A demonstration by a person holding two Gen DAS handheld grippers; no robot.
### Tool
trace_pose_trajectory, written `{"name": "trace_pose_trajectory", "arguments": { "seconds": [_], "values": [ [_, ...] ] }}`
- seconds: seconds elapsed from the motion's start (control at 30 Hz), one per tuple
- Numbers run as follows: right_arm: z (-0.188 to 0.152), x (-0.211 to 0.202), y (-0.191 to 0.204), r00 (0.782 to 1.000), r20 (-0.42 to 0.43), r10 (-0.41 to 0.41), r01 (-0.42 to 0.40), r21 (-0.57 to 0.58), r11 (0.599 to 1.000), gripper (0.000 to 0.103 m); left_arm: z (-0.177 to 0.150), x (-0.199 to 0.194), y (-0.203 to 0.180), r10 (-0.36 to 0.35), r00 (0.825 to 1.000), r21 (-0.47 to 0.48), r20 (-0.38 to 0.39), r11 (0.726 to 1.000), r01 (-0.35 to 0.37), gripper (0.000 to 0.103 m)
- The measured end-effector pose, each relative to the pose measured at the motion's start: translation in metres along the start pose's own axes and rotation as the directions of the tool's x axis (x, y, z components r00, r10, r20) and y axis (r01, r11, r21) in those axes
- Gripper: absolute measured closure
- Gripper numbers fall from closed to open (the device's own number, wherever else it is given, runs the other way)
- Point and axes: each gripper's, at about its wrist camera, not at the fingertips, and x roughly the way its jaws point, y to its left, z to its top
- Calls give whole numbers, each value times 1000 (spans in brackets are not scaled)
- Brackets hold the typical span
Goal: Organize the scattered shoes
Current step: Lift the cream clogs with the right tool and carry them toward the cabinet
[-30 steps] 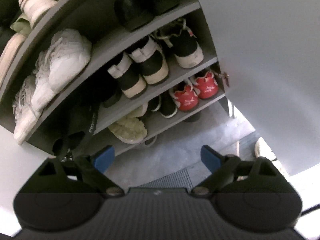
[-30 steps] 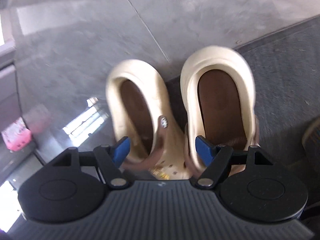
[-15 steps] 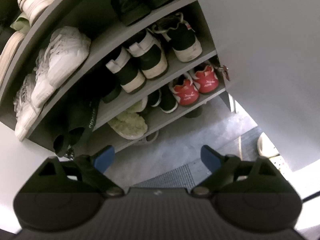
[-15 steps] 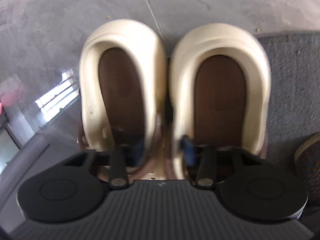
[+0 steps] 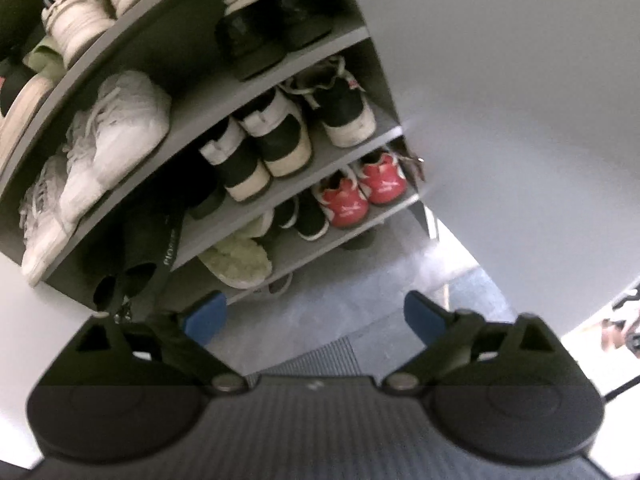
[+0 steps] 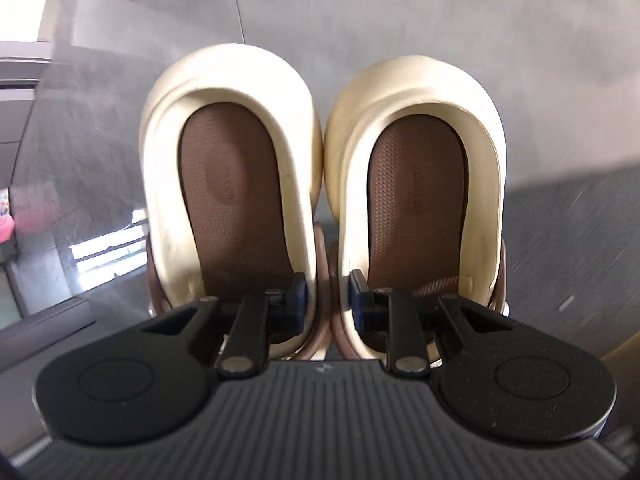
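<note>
A pair of cream clogs with brown insoles hangs side by side in the right wrist view, the left clog (image 6: 224, 120) and the right clog (image 6: 416, 92) pressed together above the floor. My right gripper (image 6: 328, 296) has one finger inside each clog; its jaws are closing, and the blue pads pinch the two touching inner walls between them. In the left wrist view my left gripper (image 5: 314, 314) stands open with nothing between its fingers. It points down at the foot of a grey shoe rack (image 5: 248, 92) full of shoes.
Red sneakers (image 5: 360, 196) and a fuzzy green slipper (image 5: 236, 260) sit on the lower shelves, white and black sneakers above. A white wall panel (image 5: 500, 100) bounds the rack on the right. A dark ribbed mat (image 5: 316, 356) lies below. Polished grey floor (image 6: 360, 8) spreads under the clogs.
The right gripper's jaws came together on the inner walls of the two clogs, pulled them side by side and raised them off the floor. The left gripper lifted slightly, still open.
</note>
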Motion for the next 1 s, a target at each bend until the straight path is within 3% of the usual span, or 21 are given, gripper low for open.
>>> {"name": "trace_pose_trajectory", "arguments": {
  "seconds": [0.23,0.37,0.43,0.53,0.63,0.7,0.93,1.0],
  "values": [
    [13,-123,-19,993,113,-29,46,-155,987,78,0,-33,20,-60,997,9,40,998,59,6],
    [-28,-210,-40,981,178,-77,130,-308,943,78,-11,-44,50,-115,990,19,84,993,114,6],
    [-34,-239,-76,977,191,-94,155,-333,930,78,-20,-44,65,-129,986,30,103,991,127,6],
    [-88,-303,-107,969,196,-152,210,-322,923,78,-35,-46,103,-124,986,45,114,992,119,6],
    [-108,-336,-142,967,188,-170,225,-329,917,78,-44,-51,143,-127,982,25,139,992,125,6],
    [-145,-366,-148,964,186,-191,247,-352,903,78,-47,-54,173,-120,980,-2,160,993,121,6],
    [-264,-384,-106,960,197,-199,271,-484,832,78,-66,-50,251,-110,977,-110,182,985,131,6],
    [-306,-384,-84,964,196,-179,259,-554,791,78,-80,-46,273,-106,979,-142,174,981,131,6]
  ]
}}
